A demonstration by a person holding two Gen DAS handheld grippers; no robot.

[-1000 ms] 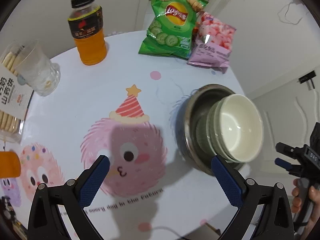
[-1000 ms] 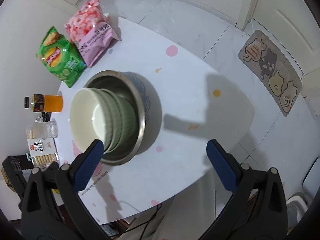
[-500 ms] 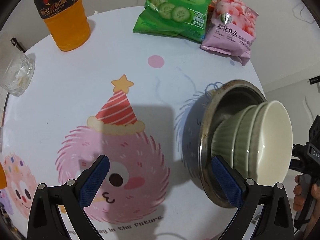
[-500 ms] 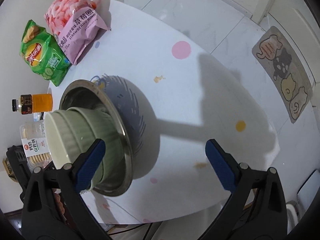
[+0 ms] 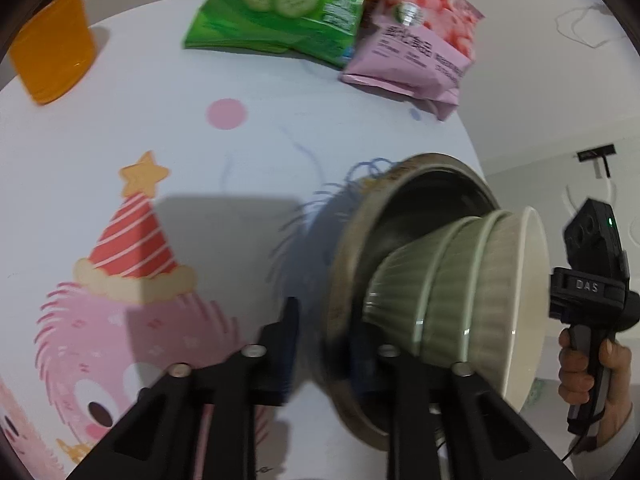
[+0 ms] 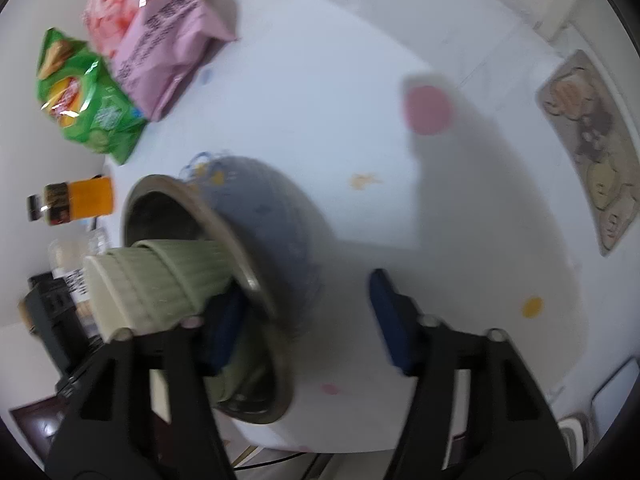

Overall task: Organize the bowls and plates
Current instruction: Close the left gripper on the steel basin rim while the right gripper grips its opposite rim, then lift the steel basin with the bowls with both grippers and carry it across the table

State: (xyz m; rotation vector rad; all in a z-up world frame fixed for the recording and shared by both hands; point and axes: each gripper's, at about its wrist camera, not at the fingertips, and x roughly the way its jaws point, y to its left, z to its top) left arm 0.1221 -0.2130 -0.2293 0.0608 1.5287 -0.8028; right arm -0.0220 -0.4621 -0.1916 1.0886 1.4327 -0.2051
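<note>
Steel mixing bowl (image 5: pixel 404 184) at lower right holds stacked green bowls (image 5: pixel 452 292); left gripper (image 5: pixel 324 344) has just clamped its rim, right gripper (image 6: pixel 304 320) closing, straddles its wall.

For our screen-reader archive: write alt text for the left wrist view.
The left gripper grips the rim of a metal basin holding stacked green bowls, on a cartoon-printed table. A green snack bag, a pink snack bag and an orange bottle sit behind.
</note>
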